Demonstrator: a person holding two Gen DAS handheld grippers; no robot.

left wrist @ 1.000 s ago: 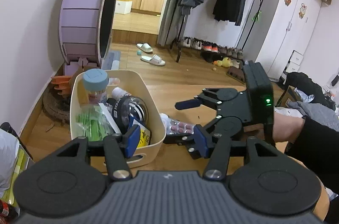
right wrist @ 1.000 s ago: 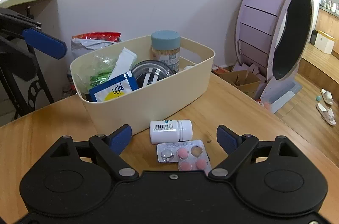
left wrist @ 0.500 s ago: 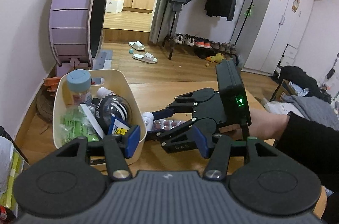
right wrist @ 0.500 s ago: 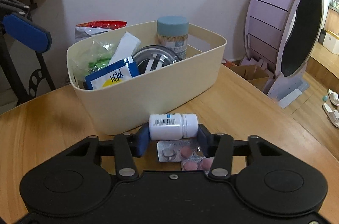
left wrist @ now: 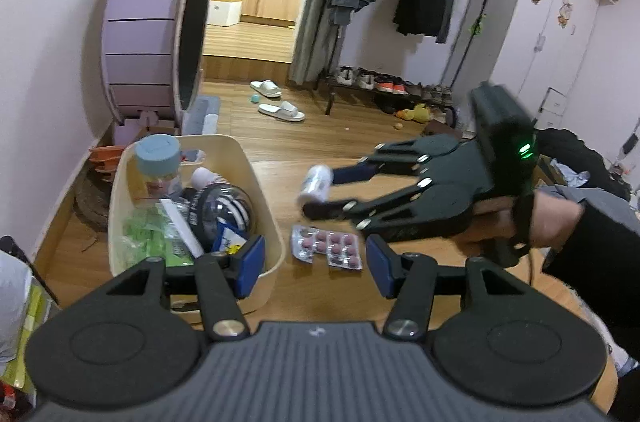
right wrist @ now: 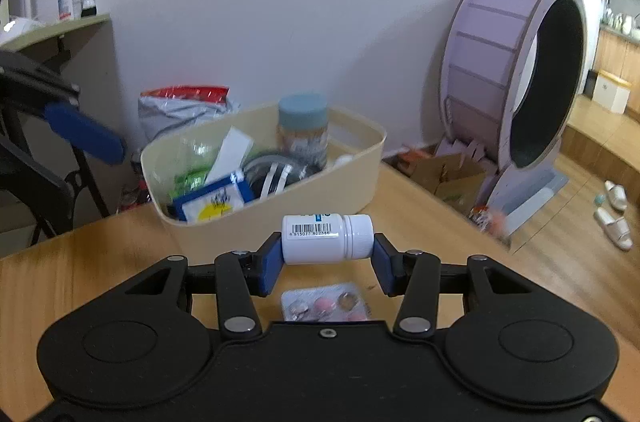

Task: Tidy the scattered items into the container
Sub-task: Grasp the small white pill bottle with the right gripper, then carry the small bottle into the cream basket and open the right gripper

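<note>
My right gripper (right wrist: 326, 256) is shut on a white pill bottle (right wrist: 326, 238), held sideways by its base and cap above the wooden table. From the left wrist view the same bottle (left wrist: 316, 182) hangs in the right gripper (left wrist: 320, 192), just right of the cream bin (left wrist: 266, 214). A blister pack of pink pills (left wrist: 328, 246) lies flat on the table under it; the right wrist view shows this pack (right wrist: 324, 304) below the bottle. The bin (right wrist: 352, 166) holds a blue-lidded jar (right wrist: 302, 130), sachets and a round dark case. My left gripper (left wrist: 312, 266) stands open and empty over the bin's near corner.
A purple wheel-shaped structure (left wrist: 156, 42) stands on the floor behind the table. A person's hand and dark sleeve (left wrist: 568, 234) hold the right gripper. A foil bag (right wrist: 180, 106) sits behind the bin. The table's edge (right wrist: 440, 202) runs to the right of the bin.
My right gripper closed on the pill bottle and lifted it off the table, leaving the blister pack lying there. My left gripper stayed open in about the same place.
</note>
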